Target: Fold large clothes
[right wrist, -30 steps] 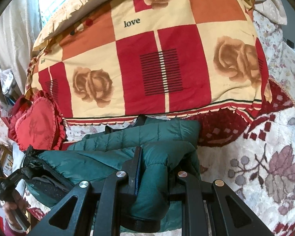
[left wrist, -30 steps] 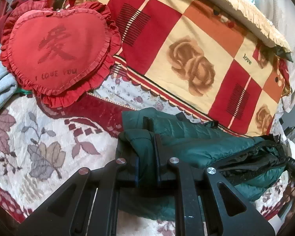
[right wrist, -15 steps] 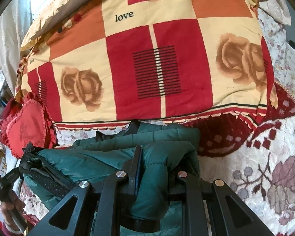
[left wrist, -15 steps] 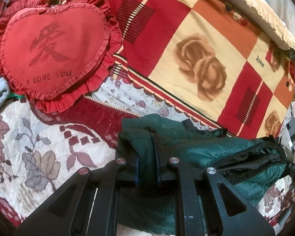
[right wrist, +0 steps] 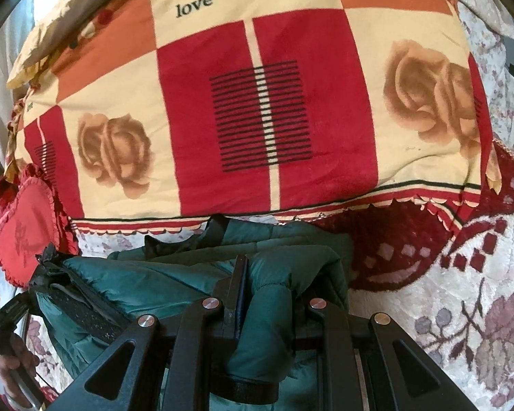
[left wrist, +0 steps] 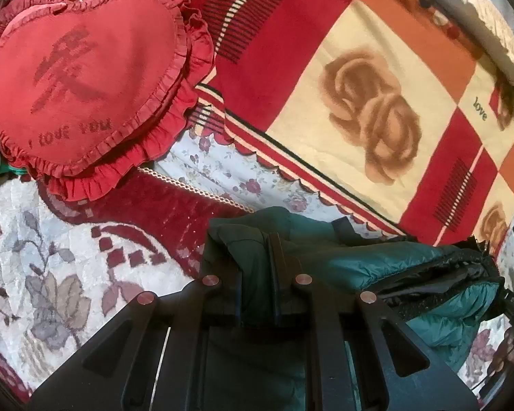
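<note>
A dark green quilted jacket (left wrist: 377,260) is bunched and held up over the floral bedspread (left wrist: 51,274). My left gripper (left wrist: 253,253) is shut on a fold at the jacket's left end. My right gripper (right wrist: 267,274) is shut on a thick fold at the jacket's (right wrist: 174,281) right end. The jacket's black lining (right wrist: 85,308) shows along the open edge between the two grippers. The jacket's underside is hidden.
A folded red, cream and orange rose-print blanket (right wrist: 257,102) lies just behind the jacket. A red heart-shaped ruffled pillow (left wrist: 82,78) sits at the back left, also in the right wrist view (right wrist: 24,233). The person's left hand (right wrist: 13,370) shows at lower left.
Both grippers have carried the jacket forward toward the blanket and pillow, which now look larger and closer. The grips on the jacket are unchanged.
</note>
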Tool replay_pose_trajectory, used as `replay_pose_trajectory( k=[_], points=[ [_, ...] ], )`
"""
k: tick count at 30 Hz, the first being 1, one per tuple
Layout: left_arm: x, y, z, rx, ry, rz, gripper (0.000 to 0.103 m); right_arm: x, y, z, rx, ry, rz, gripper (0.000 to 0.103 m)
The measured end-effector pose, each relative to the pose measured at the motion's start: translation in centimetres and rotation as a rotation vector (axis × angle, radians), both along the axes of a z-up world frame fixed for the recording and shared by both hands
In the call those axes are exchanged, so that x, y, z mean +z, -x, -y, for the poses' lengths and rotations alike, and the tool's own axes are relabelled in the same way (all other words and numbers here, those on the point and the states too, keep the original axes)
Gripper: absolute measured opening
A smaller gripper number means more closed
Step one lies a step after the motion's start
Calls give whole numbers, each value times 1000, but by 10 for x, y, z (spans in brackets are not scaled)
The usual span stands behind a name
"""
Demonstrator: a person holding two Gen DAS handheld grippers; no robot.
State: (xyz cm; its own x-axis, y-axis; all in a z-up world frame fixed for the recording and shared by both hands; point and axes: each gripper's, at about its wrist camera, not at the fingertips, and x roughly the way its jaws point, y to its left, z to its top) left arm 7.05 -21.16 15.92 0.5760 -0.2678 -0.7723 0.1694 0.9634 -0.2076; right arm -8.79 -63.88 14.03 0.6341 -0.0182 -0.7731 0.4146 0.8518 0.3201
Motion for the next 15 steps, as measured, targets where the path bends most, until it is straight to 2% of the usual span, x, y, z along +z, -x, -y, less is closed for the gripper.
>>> replay_pose_trajectory(
  k=[15],
  points=[
    [-48, -32, 23, 18, -72, -20, 12, -54, -33, 10, -30, -14, -64, 16]
  ],
)
